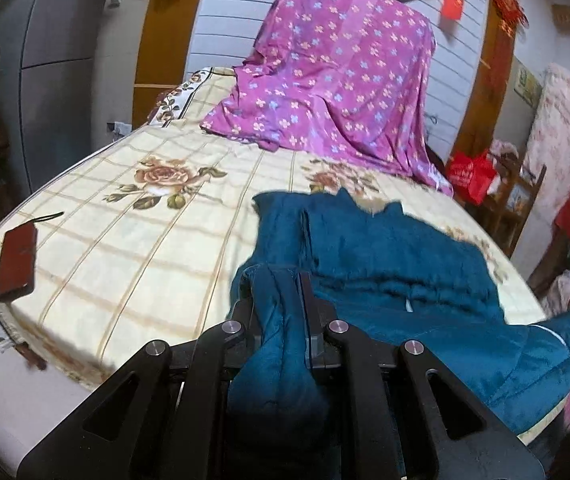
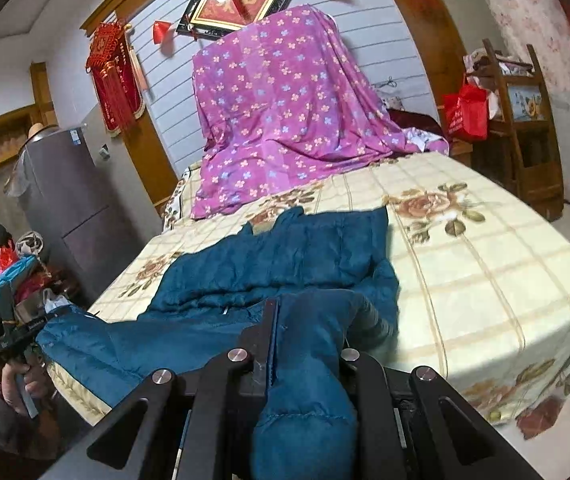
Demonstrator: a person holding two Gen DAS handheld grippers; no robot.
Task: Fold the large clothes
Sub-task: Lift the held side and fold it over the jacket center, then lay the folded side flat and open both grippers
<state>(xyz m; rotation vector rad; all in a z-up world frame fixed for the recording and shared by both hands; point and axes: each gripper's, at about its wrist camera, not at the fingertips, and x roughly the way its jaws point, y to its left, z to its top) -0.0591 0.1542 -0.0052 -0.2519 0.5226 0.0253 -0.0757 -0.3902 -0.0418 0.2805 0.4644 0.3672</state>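
1. Now, the bed (image 1: 125,248) is the biggest thing, and a purple sheet (image 1: 325,80) is heaped at its far end.
2. The blue coat (image 1: 397,256) lies spread on the near part of the bed.
3. The left gripper (image 1: 281,292) pinches one bunch of coat; the right gripper (image 2: 313,320) pinches another.
4. I think both should lift together, carry the near part over the far part, and keep the edges even.
5. Keep clear of the little phone (image 1: 17,260).

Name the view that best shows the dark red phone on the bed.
Left wrist view: the dark red rectangular phone lies unobstructed on the cream floral bedsheet, near its left edge. The right wrist view does not show it.
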